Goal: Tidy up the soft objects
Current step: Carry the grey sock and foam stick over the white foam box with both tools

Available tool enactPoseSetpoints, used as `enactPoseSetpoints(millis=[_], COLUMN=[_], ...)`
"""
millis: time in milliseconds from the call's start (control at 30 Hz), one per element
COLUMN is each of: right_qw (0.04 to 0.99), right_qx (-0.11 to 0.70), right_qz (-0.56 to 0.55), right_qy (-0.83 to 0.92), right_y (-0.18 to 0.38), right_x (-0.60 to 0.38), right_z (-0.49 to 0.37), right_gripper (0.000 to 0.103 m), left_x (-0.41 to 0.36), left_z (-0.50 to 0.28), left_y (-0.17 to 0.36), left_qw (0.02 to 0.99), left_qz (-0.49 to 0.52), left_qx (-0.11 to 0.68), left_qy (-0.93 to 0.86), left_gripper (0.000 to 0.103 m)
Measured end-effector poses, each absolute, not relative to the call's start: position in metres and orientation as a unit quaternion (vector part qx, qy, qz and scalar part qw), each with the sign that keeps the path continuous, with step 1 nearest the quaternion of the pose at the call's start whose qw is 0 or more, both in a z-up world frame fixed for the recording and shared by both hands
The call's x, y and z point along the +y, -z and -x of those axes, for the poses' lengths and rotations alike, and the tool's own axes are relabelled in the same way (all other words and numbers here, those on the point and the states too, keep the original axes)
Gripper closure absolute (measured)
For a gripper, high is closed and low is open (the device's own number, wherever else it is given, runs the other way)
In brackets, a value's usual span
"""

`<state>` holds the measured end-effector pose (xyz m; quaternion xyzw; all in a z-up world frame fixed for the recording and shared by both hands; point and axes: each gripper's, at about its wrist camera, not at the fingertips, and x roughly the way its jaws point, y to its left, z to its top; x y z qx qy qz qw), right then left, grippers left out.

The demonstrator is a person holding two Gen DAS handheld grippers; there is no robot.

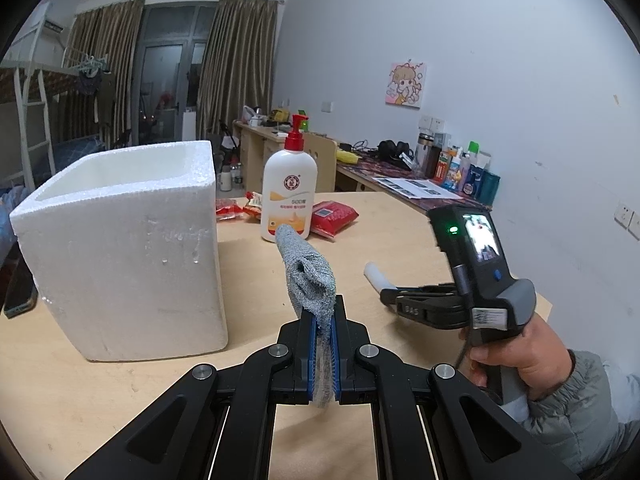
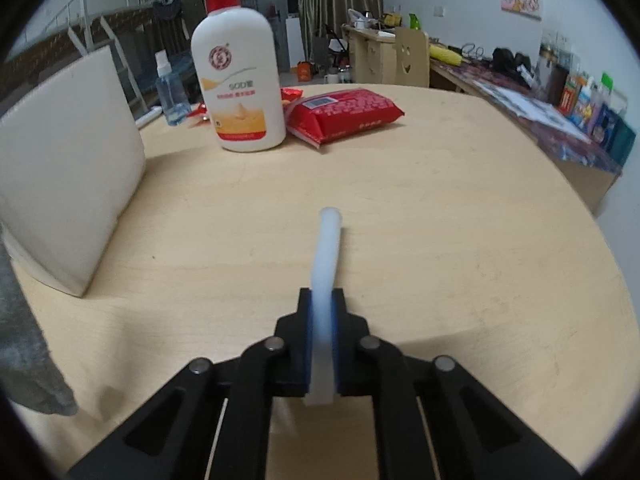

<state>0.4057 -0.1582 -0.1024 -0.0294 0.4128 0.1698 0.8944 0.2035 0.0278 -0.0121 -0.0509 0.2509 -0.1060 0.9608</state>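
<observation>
Two grippers, each clamped on one soft item. My left gripper (image 1: 324, 354) has its blue pads pressed together on a grey knitted cloth (image 1: 310, 276), which rises from the jaws toward 12 o'clock above the wooden surface (image 1: 400, 240). My right gripper (image 2: 322, 344) is closed on a pale, soft-looking white strip (image 2: 326, 264), which runs forward from the pads to 12 o'clock; motion blur leaves its material uncertain. In the left wrist view my right hand (image 1: 520, 364) appears at 3 o'clock, the strip's tip jutting past the jaws. A white foam box (image 1: 132, 240) stands on the surface at 9 o'clock, open at the top. A white pump bottle (image 2: 238, 80) with a red cap stands at 11 o'clock in the right wrist view, with a red wipes packet (image 2: 346, 114) lying just beside it at 1 o'clock, and a clear blue spray bottle (image 2: 172, 96) behind it.
</observation>
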Motion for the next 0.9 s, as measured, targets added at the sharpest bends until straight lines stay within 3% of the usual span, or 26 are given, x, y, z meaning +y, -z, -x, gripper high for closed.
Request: enactPoseSetpoints(millis=[433,900], right_qw=[0.939,0.948], right_qx=[0.256,0.21], right_qz=[-0.008,0.0], right_qy=[-0.231,-0.241], right_y=[-0.002,-0.015], right_x=[-0.176,-0.181], right_z=[-0.315,-0.278], right_gripper=[0.093,0.093], left_x=[0.019,0.015], left_z=[-0.179,-0.145], left_y=[-0.02,-0.034], left_qw=[0.973,0.98], left_qz=[0.033,0.021], left_qx=[0.205,0.177], left_qy=[0.102,0.089], left_gripper=[0.097,0.097])
